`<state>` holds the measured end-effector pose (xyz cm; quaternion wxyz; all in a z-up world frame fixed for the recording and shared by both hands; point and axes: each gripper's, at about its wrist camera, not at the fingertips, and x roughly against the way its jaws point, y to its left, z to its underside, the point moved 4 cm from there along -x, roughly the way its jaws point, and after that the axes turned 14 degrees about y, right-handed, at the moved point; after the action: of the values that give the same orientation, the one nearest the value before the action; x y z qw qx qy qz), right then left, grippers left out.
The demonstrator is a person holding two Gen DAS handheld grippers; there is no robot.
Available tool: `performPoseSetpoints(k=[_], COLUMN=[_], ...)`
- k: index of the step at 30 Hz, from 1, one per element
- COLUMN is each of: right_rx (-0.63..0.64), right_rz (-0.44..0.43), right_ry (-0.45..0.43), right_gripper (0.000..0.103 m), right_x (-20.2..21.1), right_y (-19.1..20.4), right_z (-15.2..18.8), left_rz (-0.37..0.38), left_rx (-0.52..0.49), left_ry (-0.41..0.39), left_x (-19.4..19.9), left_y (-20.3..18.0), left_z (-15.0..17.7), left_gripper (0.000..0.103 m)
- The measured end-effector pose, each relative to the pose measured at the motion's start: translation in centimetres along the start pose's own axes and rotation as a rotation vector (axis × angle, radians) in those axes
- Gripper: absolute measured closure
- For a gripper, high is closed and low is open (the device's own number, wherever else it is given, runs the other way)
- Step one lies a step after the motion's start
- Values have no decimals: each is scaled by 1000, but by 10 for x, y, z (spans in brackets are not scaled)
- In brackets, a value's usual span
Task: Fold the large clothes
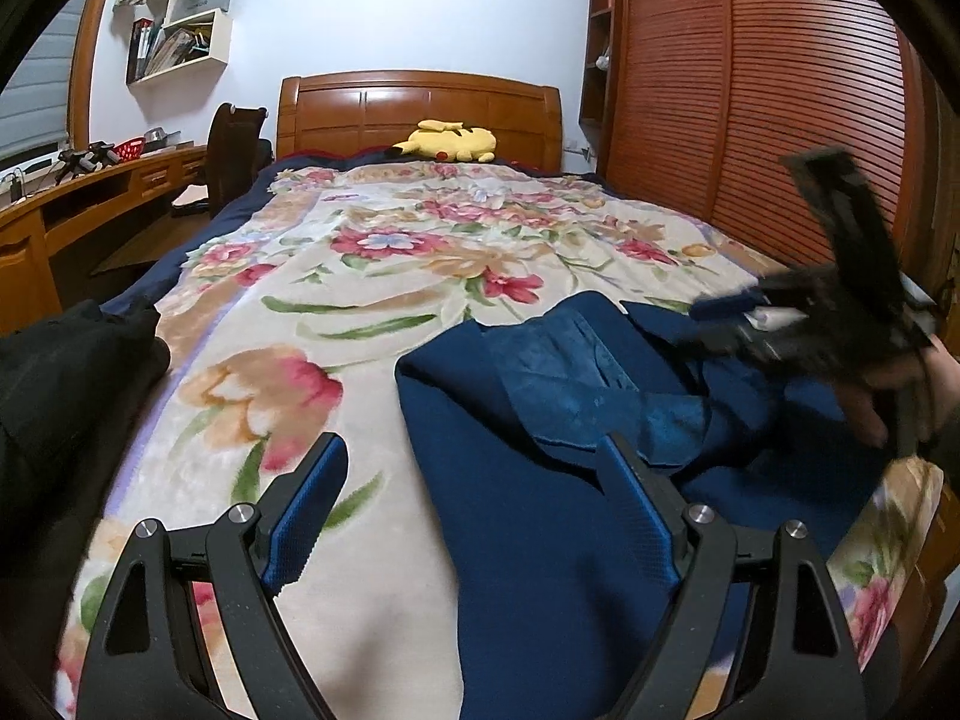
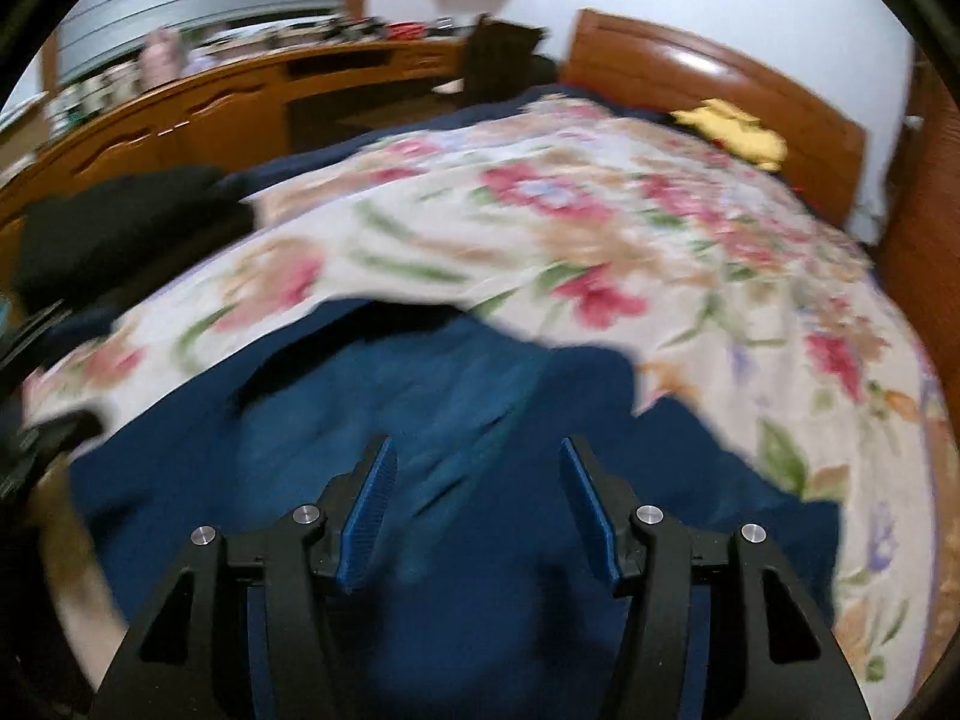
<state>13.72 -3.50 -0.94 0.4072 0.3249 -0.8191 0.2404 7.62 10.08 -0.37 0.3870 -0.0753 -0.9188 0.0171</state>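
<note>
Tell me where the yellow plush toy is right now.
The yellow plush toy lies at the far end of the bed, against the wooden headboard, beyond the floral blanket; the wardrobe stands to its right.

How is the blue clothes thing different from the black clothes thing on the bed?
The blue garment lies spread out near the middle of the flowery blanket; the black garment sits bunched up at the blanket's left edge. Blue is under both open grippers; black is beside them. Neither is folded yet.
</note>
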Motion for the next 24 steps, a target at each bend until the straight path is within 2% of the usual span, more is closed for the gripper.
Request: performPoseSetpoints(k=[6, 11, 14, 16, 17, 18, 19, 22, 24], right_rx=[166, 184, 181, 203, 214, 224, 232, 230, 209], right_rz=[-37, 11, -15, -7, 6, 19, 30, 70, 120], right_ry=[54, 130, 160, 173, 177, 172, 163, 116, 80], right_gripper=[45, 45, 45, 54, 67, 87, 94, 98, 99], right_x=[-7, -19, -28, -32, -34, -35, -34, -21, -21], right_y=[46, 33, 25, 26, 27, 28, 28, 29, 18], right_z=[26, 17, 15, 13, 11, 9, 7, -3, -21], left_rz=[7, 13, 15, 20, 22, 21, 22, 29, 31], left_rx=[-25, -35, -34, -31, -30, -30, -30, -34, -38], left_ry=[49, 76, 75, 76, 77, 77, 77, 73, 71], left_x=[-8, -10, -11, -11, -12, -12, -12, -12, -12], left_y=[-4, -6, -7, -7, -7, -8, -10, -10, -13], left_z=[5, 10, 10, 11, 11, 11, 12, 11, 10], left_gripper=[18, 18, 18, 18, 18, 18, 18, 18, 18])
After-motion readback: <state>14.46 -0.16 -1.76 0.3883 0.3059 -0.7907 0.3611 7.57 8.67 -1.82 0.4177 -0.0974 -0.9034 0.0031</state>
